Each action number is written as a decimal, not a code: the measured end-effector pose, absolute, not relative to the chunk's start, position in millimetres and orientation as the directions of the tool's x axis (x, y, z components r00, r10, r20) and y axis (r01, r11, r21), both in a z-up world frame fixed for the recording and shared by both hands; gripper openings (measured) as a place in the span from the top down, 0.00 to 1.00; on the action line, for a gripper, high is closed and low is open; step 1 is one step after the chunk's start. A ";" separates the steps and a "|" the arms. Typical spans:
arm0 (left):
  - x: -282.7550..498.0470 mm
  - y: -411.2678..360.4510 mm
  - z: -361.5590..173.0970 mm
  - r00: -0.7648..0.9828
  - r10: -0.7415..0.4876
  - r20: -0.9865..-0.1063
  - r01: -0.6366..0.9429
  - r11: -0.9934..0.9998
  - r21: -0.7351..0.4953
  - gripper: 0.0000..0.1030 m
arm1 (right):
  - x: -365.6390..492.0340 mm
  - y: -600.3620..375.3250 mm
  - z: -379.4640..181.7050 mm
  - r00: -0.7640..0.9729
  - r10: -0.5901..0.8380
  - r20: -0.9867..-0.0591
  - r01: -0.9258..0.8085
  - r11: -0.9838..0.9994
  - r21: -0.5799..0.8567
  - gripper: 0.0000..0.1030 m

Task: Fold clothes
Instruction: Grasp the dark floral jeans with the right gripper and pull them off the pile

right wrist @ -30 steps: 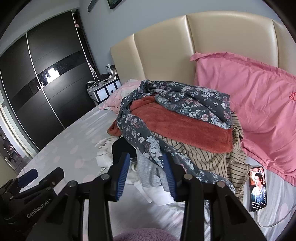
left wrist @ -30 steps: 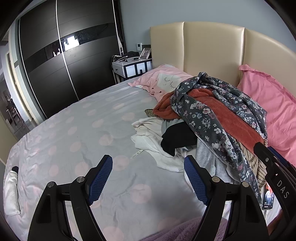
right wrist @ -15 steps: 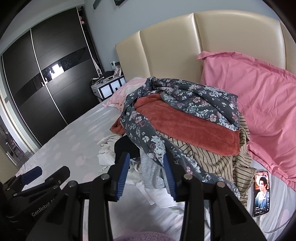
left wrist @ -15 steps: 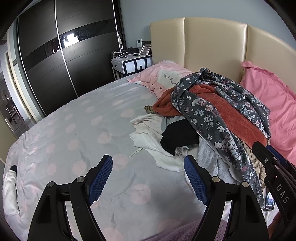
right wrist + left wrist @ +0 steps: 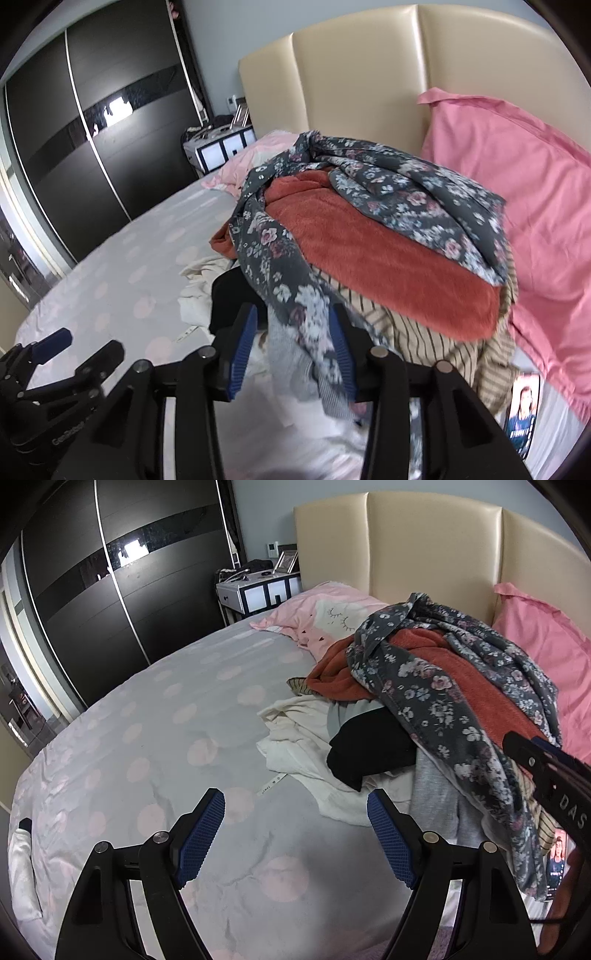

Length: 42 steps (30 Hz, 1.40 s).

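Since a second ago both my hands have come closer to the clothes pile (image 5: 369, 236) on the bed (image 5: 155, 716), near the headboard. My right hand-held gripper (image 5: 291, 347) is opening its jaws around the hanging end of the floral garment (image 5: 280, 266); the picture is blurred there, so I think the pads do not press it. My left hand-held gripper (image 5: 295, 834) stands wide open and empty over the grey sheet, just beside the white garment (image 5: 295, 746).
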State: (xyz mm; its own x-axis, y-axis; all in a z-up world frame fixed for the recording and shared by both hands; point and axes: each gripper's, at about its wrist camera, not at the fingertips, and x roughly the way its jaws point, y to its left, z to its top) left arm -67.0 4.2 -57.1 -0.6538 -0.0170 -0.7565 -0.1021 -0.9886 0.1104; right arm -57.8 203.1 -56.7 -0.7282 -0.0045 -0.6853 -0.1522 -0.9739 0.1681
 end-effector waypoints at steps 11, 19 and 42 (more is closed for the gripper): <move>-101.2 -37.8 -103.7 -0.555 -0.075 -0.829 -0.035 -0.993 0.113 0.22 | -130.5 212.3 -99.5 -0.638 -0.005 -0.770 -0.144 -0.982 0.125 0.59; -81.7 -78.7 -90.7 -0.563 -0.093 -0.821 0.039 -0.996 0.086 0.22 | -128.3 167.7 -87.1 -0.642 -0.055 -0.764 -0.035 -0.994 0.101 0.96; 114.5 -331.0 -33.6 -0.545 -0.455 -0.705 0.507 -0.848 0.155 0.22 | 40.8 -207.8 -8.9 -0.420 -0.582 -0.696 0.657 -0.724 0.209 0.98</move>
State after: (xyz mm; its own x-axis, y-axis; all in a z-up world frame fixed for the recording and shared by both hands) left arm 114.5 -331.0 -33.6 -0.5445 -0.4545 -0.7049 0.5068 -0.8480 0.1553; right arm 40.8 -207.8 -8.9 -0.4202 -0.5818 -0.6964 0.6571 -0.7243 0.2087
